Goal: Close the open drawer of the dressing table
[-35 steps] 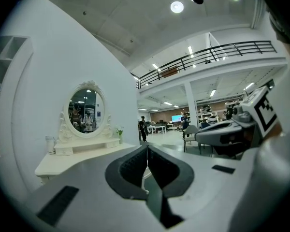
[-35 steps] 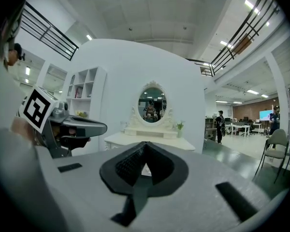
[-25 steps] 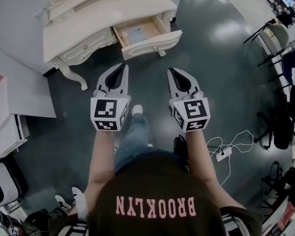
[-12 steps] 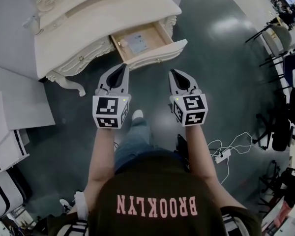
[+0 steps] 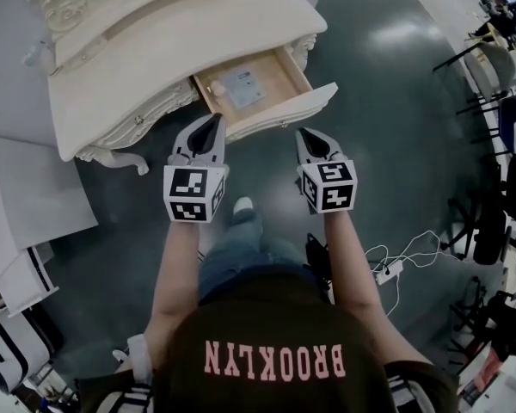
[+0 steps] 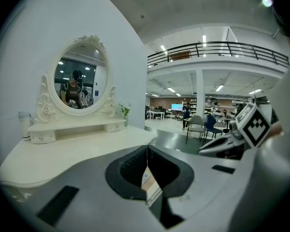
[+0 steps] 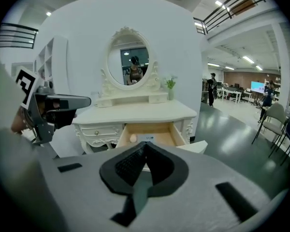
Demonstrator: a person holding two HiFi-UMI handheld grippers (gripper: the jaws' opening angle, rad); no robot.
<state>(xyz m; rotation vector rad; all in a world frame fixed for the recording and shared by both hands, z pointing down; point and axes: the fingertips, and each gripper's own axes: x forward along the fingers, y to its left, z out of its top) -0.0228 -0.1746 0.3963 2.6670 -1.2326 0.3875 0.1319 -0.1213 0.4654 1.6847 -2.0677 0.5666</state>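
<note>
- The left hand-held gripper (image 5: 215, 120) and right hand-held gripper (image 5: 304, 132), jaws pressed together and empty, have come nearer the drawer (image 5: 285, 110).
- The drawer is still open, and contact seemingly is not yet made.

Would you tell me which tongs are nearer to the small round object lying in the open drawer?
Left. The left tongs point at the left corner of the drawer, just short of the small round object; the right tongs sit further right, facing its front.
</note>
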